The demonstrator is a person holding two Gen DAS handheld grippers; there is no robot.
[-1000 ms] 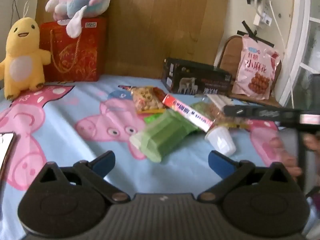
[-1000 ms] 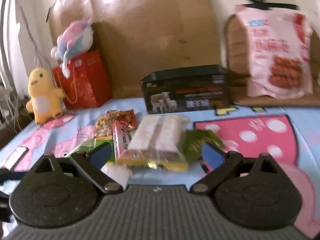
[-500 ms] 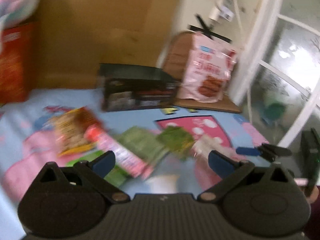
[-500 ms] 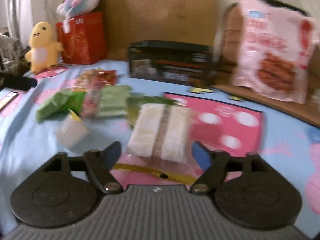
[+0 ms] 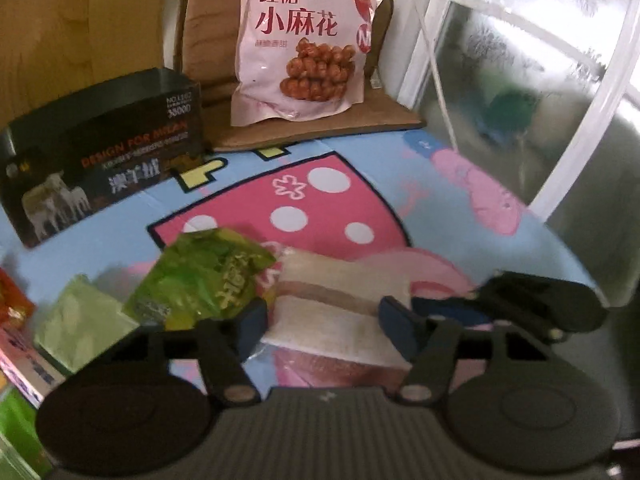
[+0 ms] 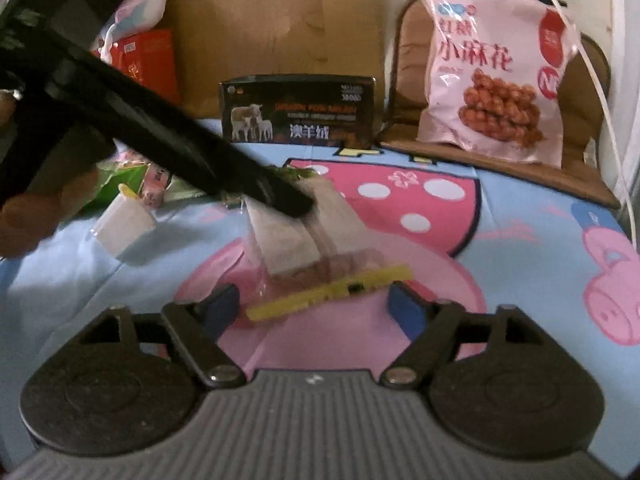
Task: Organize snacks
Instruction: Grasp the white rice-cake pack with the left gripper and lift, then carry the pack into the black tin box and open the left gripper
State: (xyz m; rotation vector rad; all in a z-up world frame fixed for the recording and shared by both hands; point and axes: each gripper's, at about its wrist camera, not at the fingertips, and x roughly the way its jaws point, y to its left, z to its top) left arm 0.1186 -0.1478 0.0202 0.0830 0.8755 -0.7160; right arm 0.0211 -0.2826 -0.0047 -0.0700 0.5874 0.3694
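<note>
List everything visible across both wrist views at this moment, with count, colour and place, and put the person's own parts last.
Clear sandwich pack: one, white with yellow seal strip, mid-cloth, between both grippers' jaws.
Green snack packets: at least two, left of the sandwich pack.
Small cup: one, white, left on the cloth.
Pink snack bag: one, leaning on the brown cushion at the back.
Black box: one, back centre.
Red gift bag: one, back left.
Cartoon cloth: one, blue and pink.
Left gripper: black, jaws closing.
Right gripper: black, jaws closing.
Hand: one, far left.
</note>
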